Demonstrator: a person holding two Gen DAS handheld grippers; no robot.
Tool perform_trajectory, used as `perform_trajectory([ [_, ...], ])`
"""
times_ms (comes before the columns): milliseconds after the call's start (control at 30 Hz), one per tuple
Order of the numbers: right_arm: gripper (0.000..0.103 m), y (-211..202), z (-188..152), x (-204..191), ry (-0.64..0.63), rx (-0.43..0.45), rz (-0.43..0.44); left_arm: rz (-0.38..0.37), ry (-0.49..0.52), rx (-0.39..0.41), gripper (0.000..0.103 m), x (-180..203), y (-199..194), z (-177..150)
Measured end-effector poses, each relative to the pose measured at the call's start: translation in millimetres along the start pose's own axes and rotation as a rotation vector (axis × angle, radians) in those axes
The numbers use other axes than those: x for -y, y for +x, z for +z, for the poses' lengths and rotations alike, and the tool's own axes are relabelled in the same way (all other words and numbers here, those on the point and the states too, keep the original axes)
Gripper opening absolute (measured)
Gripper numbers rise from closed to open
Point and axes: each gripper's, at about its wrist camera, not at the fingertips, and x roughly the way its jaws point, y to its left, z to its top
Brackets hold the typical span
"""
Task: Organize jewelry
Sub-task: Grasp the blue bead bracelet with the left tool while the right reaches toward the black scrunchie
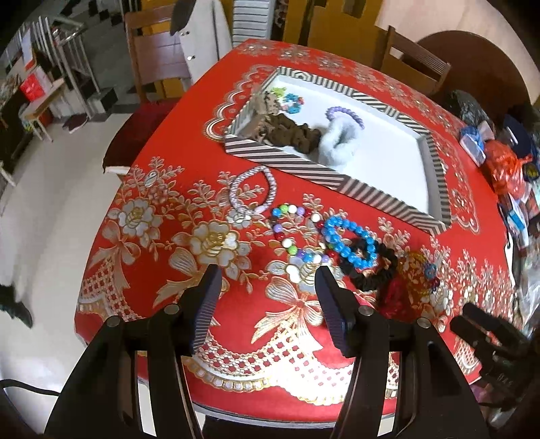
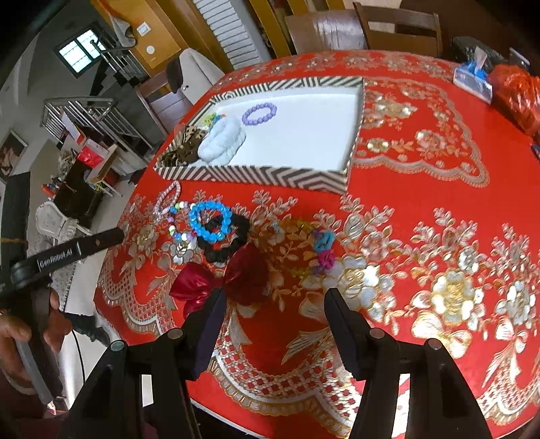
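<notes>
A striped tray [image 1: 341, 182] [image 2: 270, 175] on the red tablecloth holds a white fluffy scrunchie [image 1: 337, 141] [image 2: 222, 141], a brown scrunchie [image 1: 293, 133], a purple bead bracelet [image 2: 259, 113] and small colourful pieces. In front of it lie a pale bead bracelet [image 1: 253, 189], a multicolour bead bracelet [image 1: 297, 233], a blue bead bracelet [image 1: 351, 243] [image 2: 211, 221], a black scrunchie [image 1: 374, 270] [image 2: 226, 243], a dark red bow [image 2: 229, 280] and a small colourful clip [image 2: 324, 250]. My left gripper [image 1: 266, 280] is open above the multicolour bracelet. My right gripper [image 2: 275, 300] is open, empty, beside the bow.
Packets and a red bag [image 2: 516, 94] crowd the table's far right. Wooden chairs [image 2: 398, 30] stand behind the table. The table's near edge [image 1: 270, 405] lies just under both grippers. The floor drops away on the left.
</notes>
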Motion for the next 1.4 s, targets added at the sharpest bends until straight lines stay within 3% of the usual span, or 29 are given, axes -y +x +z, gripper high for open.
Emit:
perform_trajectory([
  [267, 0.058, 18, -1, -18, -0.023, -0.038, 0.018, -0.024, -0.017, -0.041, 0.057, -4, 11, 10],
  [467, 0.058, 28, 3, -30, -0.040, -0.055, 0.029, -0.041, 0.021, -0.048, 0.057, 10, 21, 26],
  [667, 0.058, 37, 0, -33, -0.022, -0.080, 0.037, -0.086, 0.037, -0.115, 0.057, 28, 47, 40],
  [867, 0.058, 46, 2, -36, 0.013, -0.078, 0.054, -0.084, 0.070, -0.151, 0.056, 45, 69, 53],
  [1000, 0.058, 54, 5, -36, 0.050, -0.068, 0.034, -0.072, 0.100, -0.179, 0.049, 53, 81, 54],
  [1167, 0.058, 71, 10, -44, 0.042, -0.079, 0.019, -0.042, 0.131, -0.214, 0.030, 58, 94, 52],
  [1200, 0.055, 74, 11, -46, 0.025, -0.076, 0.015, -0.037, 0.139, -0.219, 0.017, 59, 96, 52],
  [1233, 0.043, 76, 10, -49, -0.002, -0.074, 0.008, -0.036, 0.146, -0.222, 0.011, 59, 97, 51],
  [1267, 0.033, 77, 10, -51, -0.031, -0.075, 0.001, -0.045, 0.148, -0.217, 0.010, 59, 96, 51],
  [1400, 0.016, 70, 9, -49, -0.067, -0.057, 0.012, -0.085, 0.163, -0.187, 0.009, 56, 85, 52],
])
